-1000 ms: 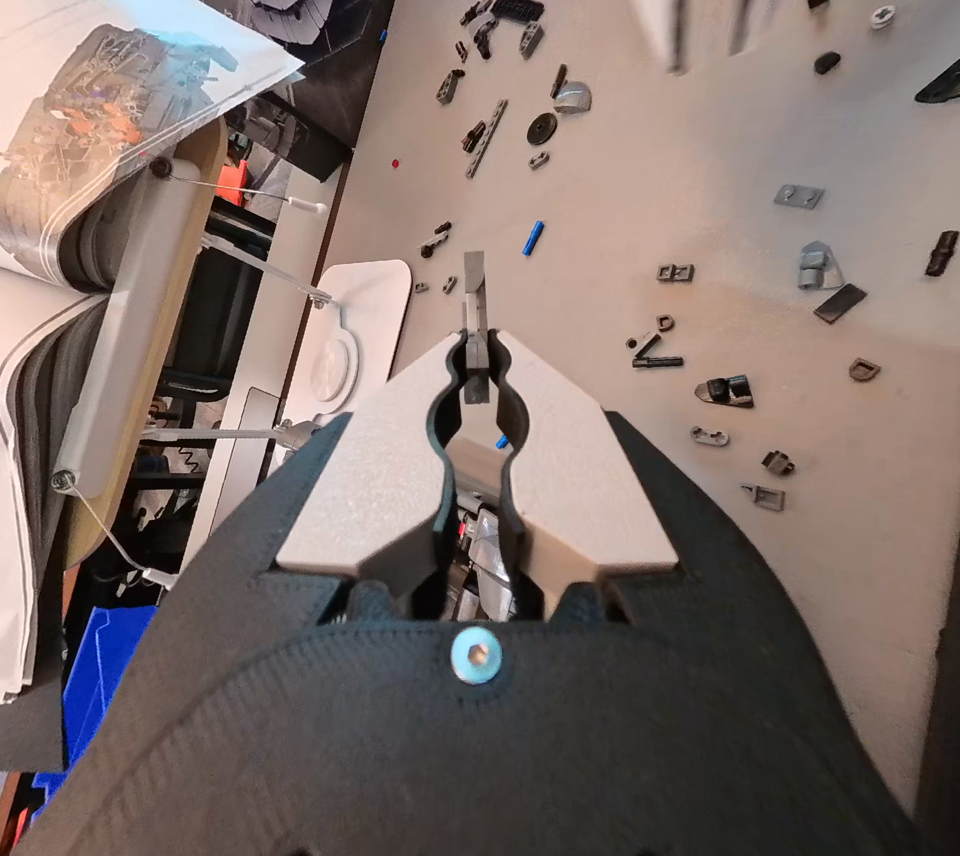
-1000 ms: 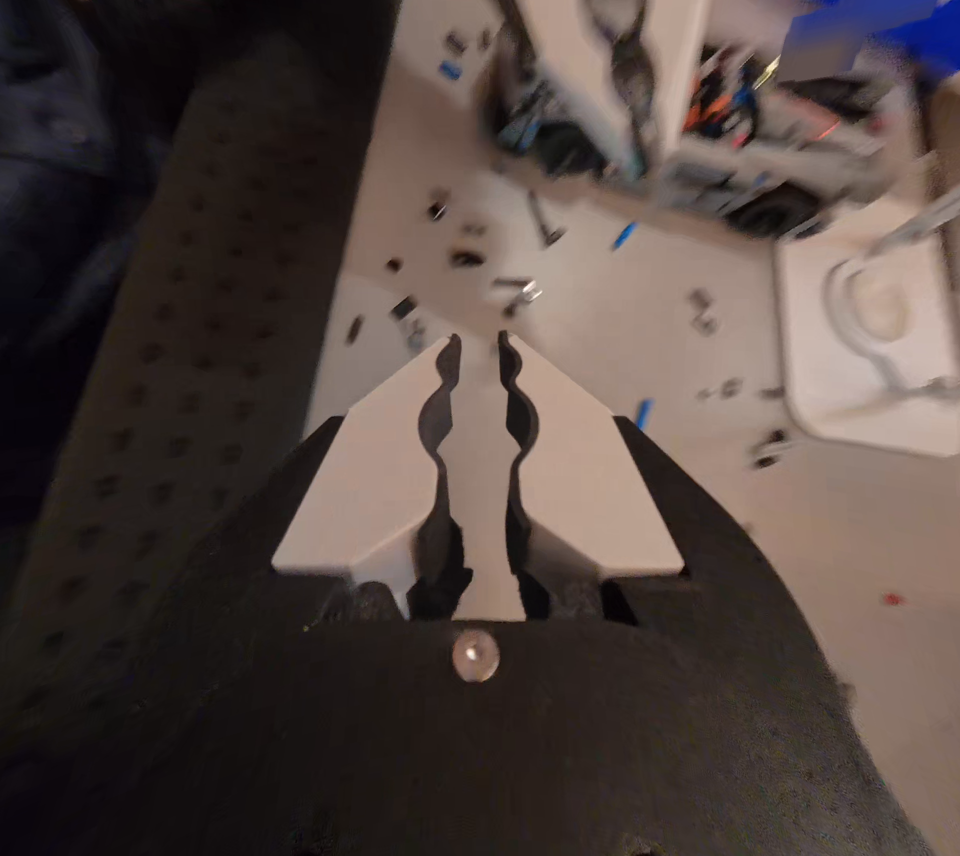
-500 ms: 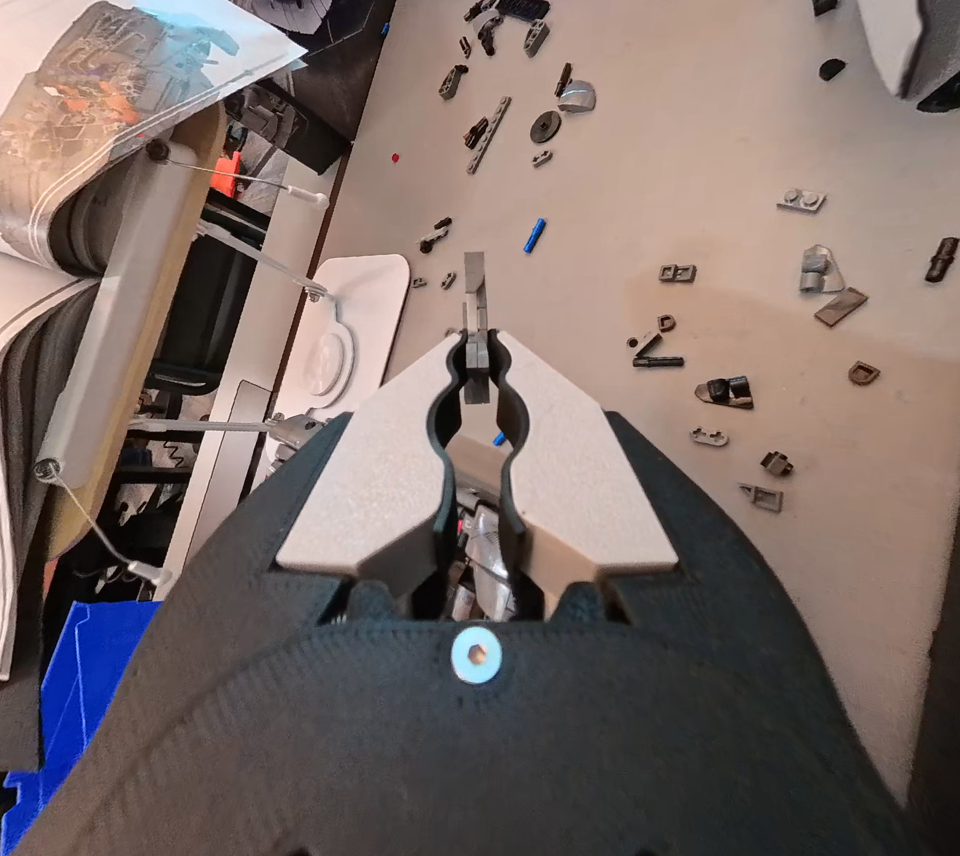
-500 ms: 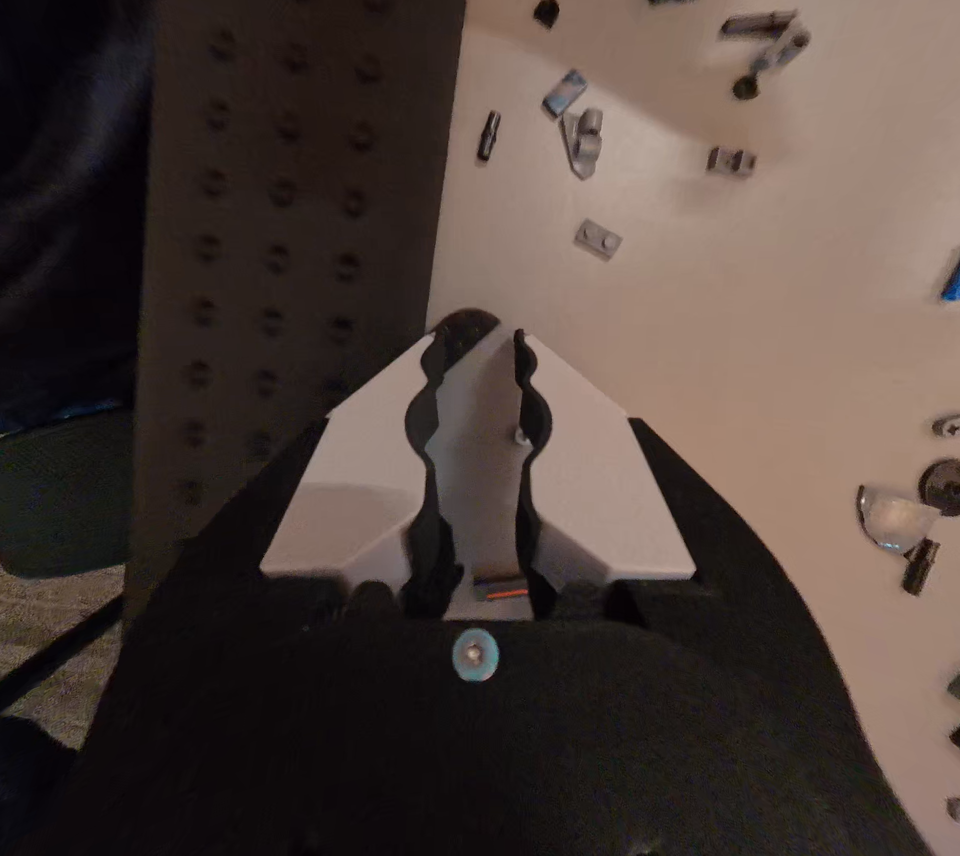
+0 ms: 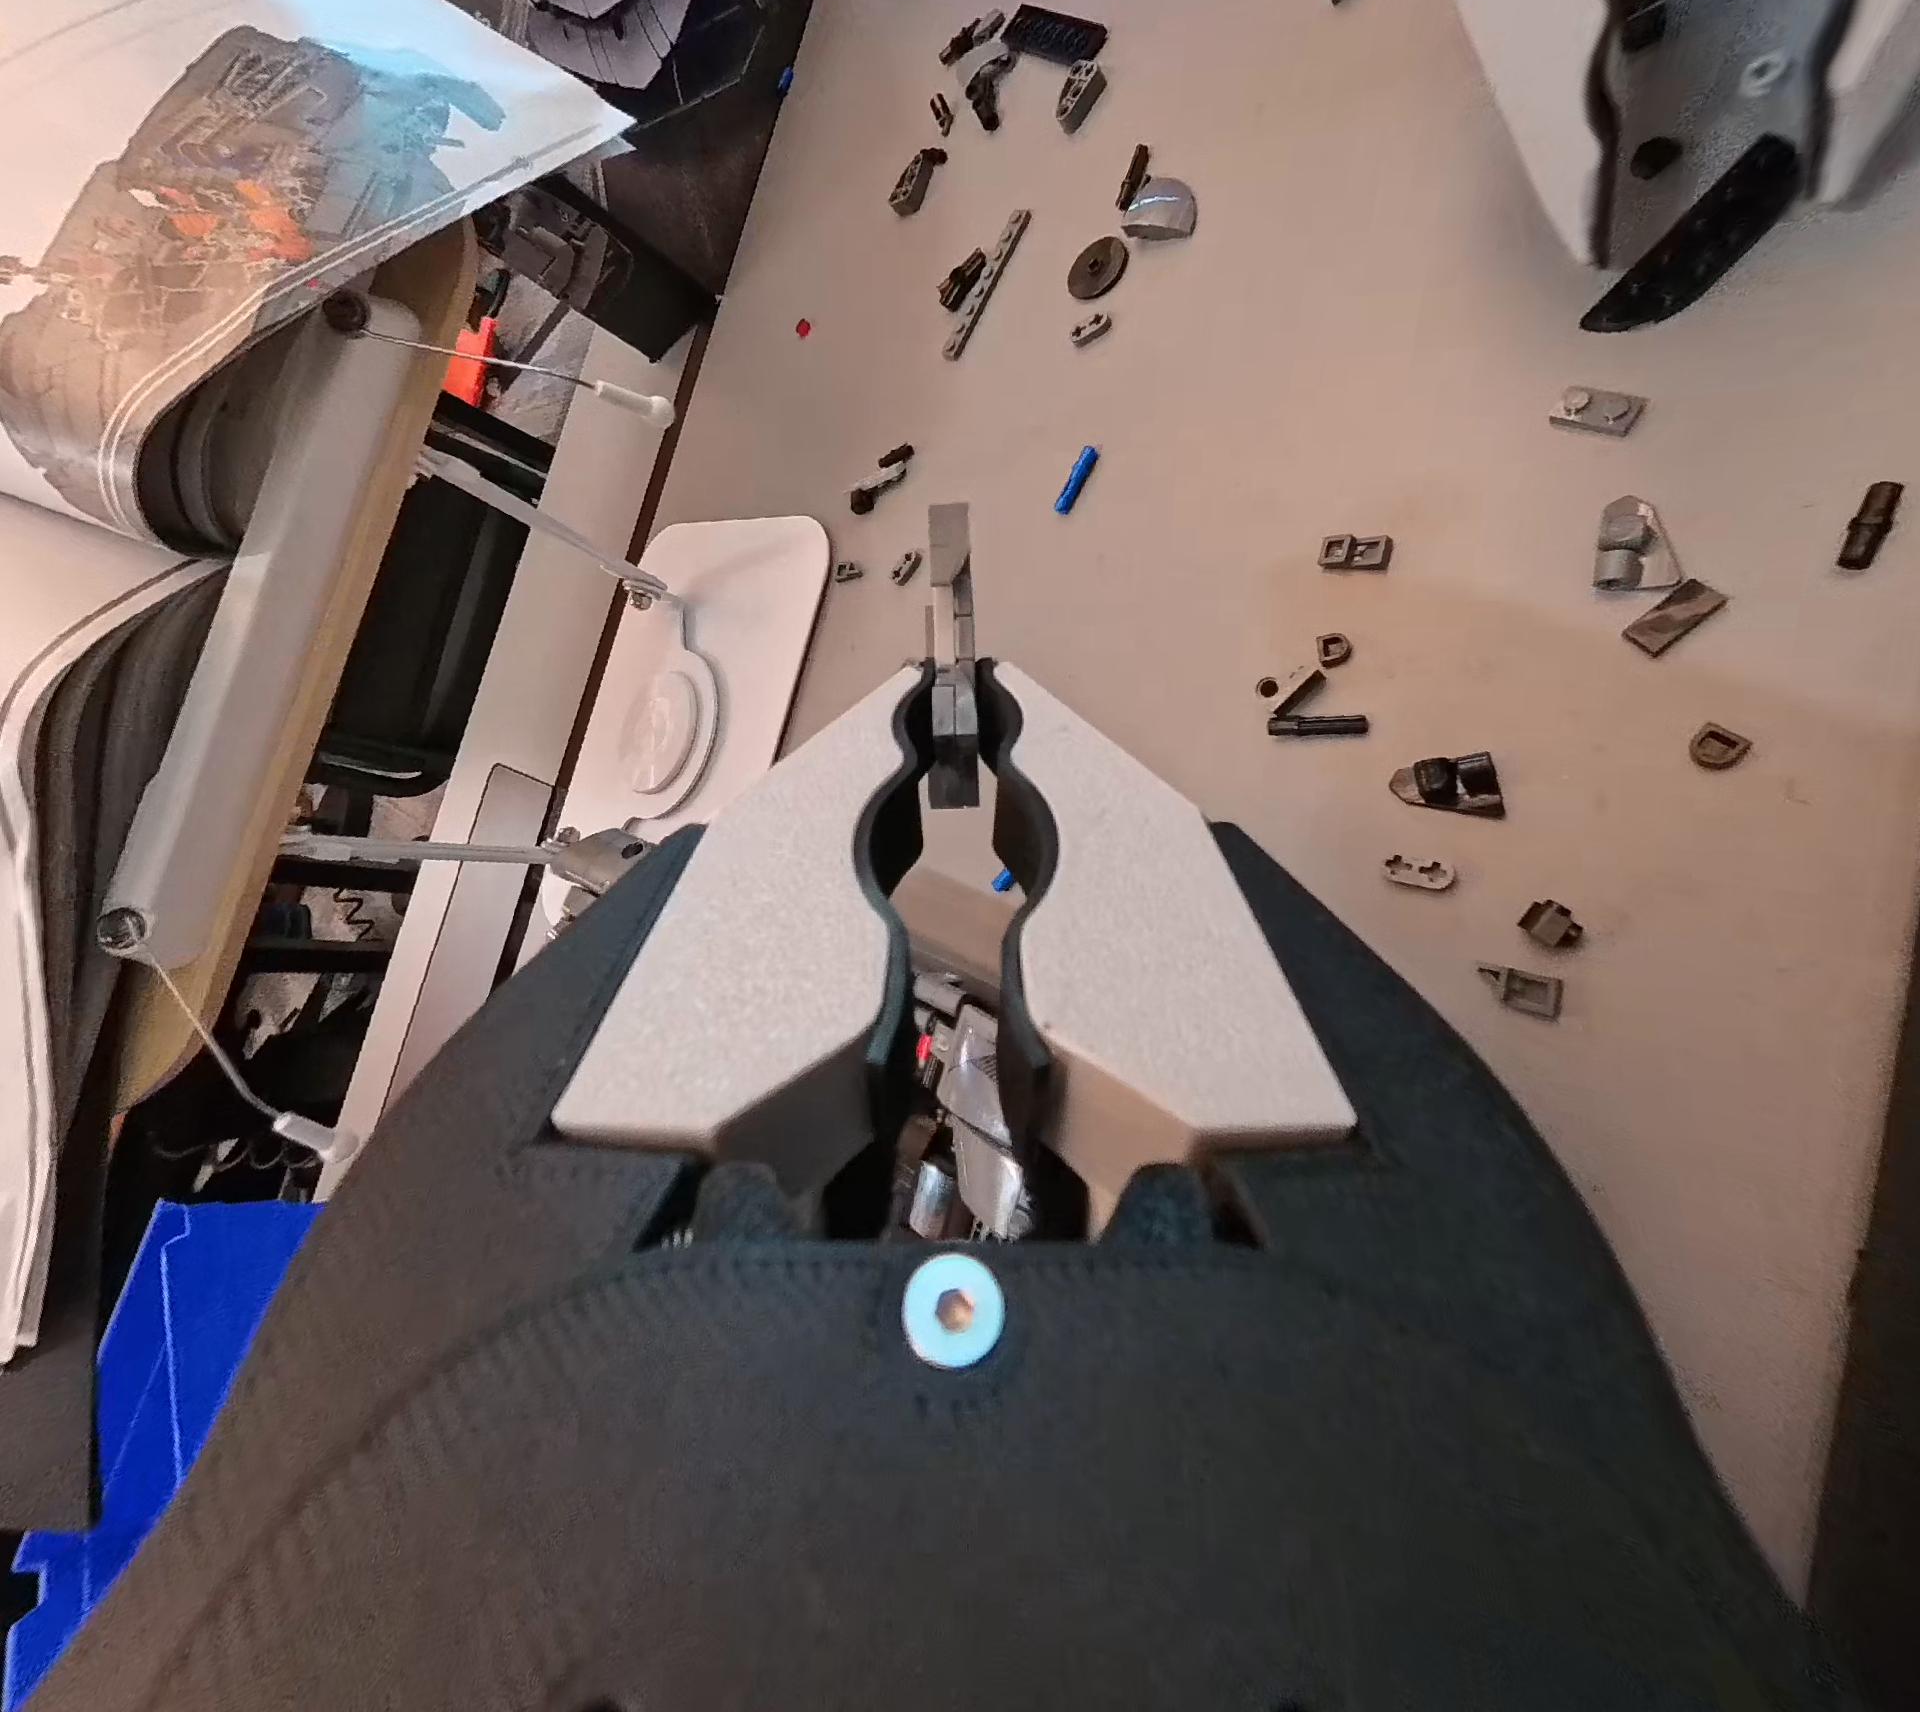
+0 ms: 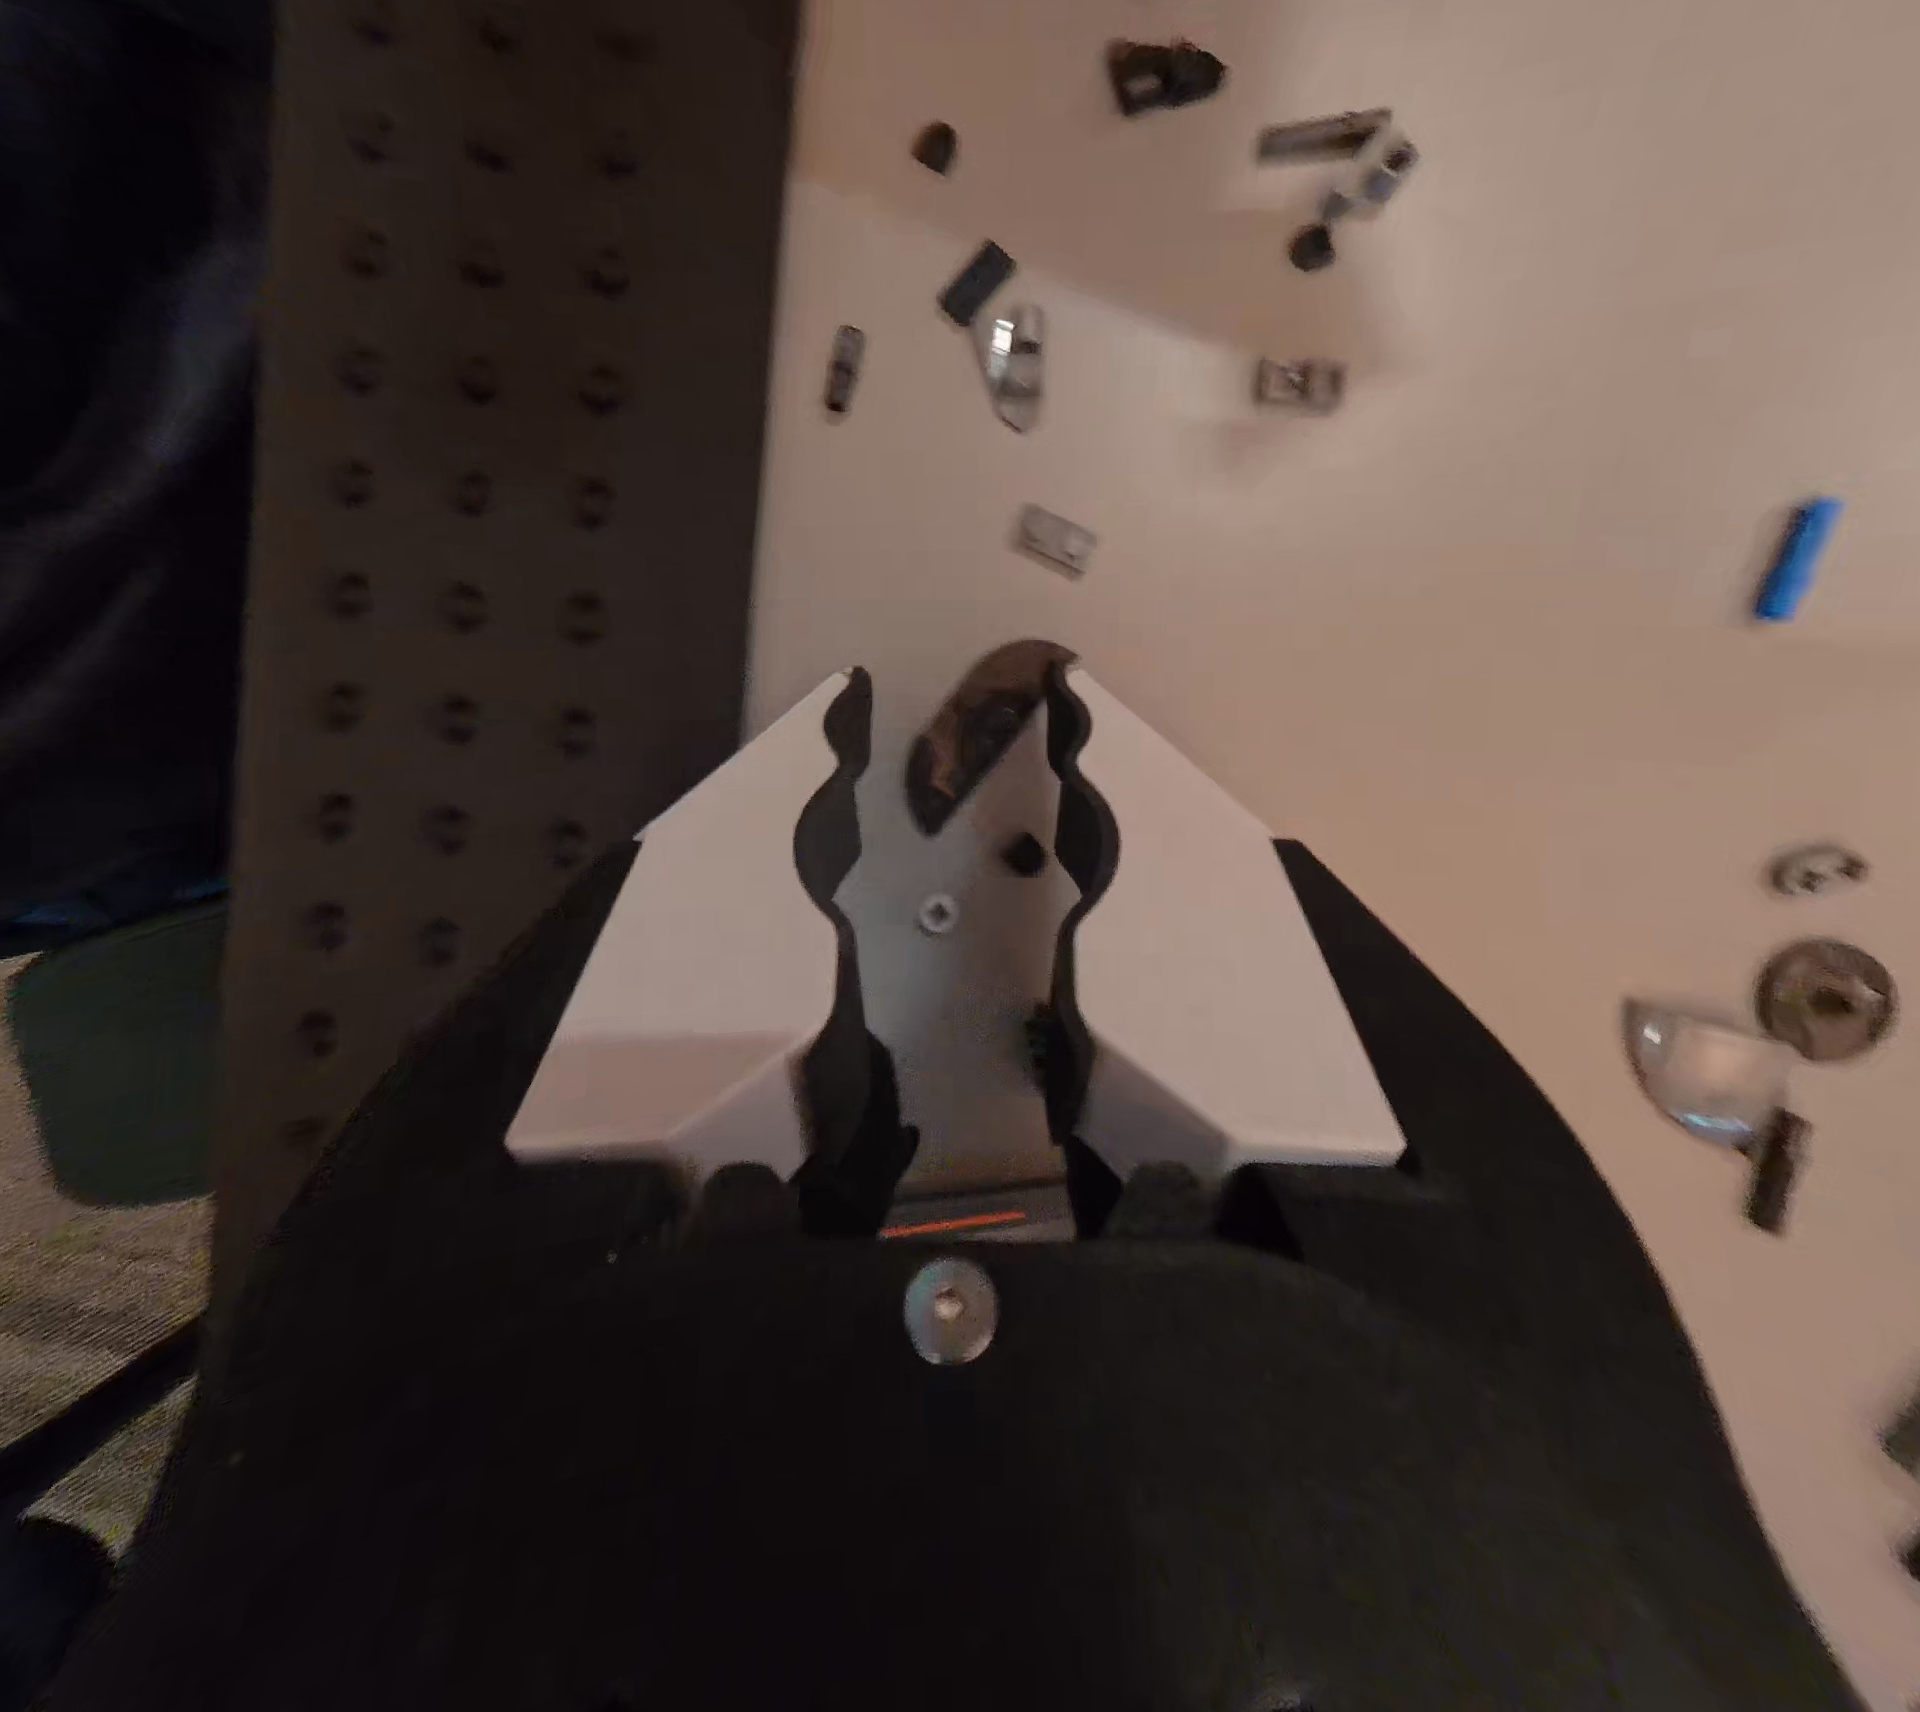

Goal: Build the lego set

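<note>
The left gripper is clamped on a slim grey lego stack that juts toward 12 o'clock above the table. Loose pieces lie scattered from 12 to 3 o'clock, a blue pin just past the stack. The manual sits at 10 o'clock. The right gripper hangs spread, low over a dark curved piece that lies between its fingers.

Open worktop right of the blue pin — bare, wide enough for a pass. Beyond the blue pin, crowded: long grey plate, black round piece, curved grey piece. Left of the blue pin, blocked by the white stand base and instruction booklet. Far right of it, scattered small parts — tight.
</note>
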The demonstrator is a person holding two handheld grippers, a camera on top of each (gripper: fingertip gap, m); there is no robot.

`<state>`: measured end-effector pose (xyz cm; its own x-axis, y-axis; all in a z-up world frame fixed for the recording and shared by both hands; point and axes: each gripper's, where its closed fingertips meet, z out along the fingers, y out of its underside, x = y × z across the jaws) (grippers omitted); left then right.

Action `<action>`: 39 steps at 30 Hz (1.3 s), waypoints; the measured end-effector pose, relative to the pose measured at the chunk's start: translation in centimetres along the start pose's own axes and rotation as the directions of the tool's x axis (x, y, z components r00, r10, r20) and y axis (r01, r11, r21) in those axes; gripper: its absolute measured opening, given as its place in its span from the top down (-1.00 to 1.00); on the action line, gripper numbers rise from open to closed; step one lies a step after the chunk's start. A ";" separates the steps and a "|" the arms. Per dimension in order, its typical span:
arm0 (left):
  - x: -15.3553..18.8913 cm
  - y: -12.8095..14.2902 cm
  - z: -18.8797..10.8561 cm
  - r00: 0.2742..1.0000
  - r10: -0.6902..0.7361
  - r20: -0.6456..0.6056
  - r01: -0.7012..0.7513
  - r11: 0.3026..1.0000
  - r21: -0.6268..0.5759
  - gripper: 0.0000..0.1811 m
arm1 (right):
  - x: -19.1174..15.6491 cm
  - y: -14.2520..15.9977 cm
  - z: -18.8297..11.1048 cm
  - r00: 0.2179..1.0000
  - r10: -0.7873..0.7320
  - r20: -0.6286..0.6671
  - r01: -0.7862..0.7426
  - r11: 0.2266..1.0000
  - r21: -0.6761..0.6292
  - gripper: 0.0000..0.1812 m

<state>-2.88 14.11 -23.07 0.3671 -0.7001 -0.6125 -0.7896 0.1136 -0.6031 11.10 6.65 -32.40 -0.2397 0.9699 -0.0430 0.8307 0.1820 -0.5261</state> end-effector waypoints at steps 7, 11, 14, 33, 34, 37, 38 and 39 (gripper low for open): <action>0.3 0.0 0.2 1.000 -0.013 -0.021 0.013 1.000 0.006 0.96 | -1.7 -0.3 0.4 0.994 0.022 0.103 -0.023 1.000 0.010 0.46; 0.3 0.0 0.1 0.999 -0.029 -0.025 0.029 0.999 0.015 0.96 | -1.8 -0.2 1.1 0.996 0.012 0.086 -0.011 1.000 -0.011 0.46; 0.4 0.0 0.2 0.999 -0.040 -0.034 0.040 0.999 0.017 0.96 | -1.5 -0.3 1.2 0.998 0.006 0.066 -0.005 1.000 -0.015 0.47; 0.5 0.3 0.5 0.998 -0.043 -0.040 0.044 0.999 0.015 0.96 | 4.0 1.9 0.0 0.984 0.018 -0.179 -0.039 0.993 -0.115 0.85; 0.5 0.4 0.5 0.998 -0.043 -0.038 0.044 0.999 0.014 0.96 | 4.3 1.8 0.1 0.984 0.024 -0.177 -0.043 0.993 -0.108 0.85; 0.4 0.4 0.5 0.998 -0.050 -0.037 0.051 0.999 0.015 0.96 | 5.5 1.7 0.1 0.984 0.033 -0.173 -0.052 0.993 -0.104 0.86; 0.3 0.4 0.4 0.998 -0.052 -0.036 0.053 0.998 0.017 0.96 | 6.0 1.6 0.1 0.985 0.037 -0.171 -0.055 0.993 -0.103 0.86; 0.3 0.4 0.4 0.998 -0.055 -0.037 0.056 0.998 0.018 0.96 | 6.6 1.6 0.1 0.984 0.040 -0.173 -0.059 0.993 -0.103 0.86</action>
<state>-2.85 14.23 -23.72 0.3917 -0.7307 -0.5591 -0.7588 0.0872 -0.6455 10.80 13.33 -33.60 -0.1155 0.9898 0.0838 0.8908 0.1406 -0.4321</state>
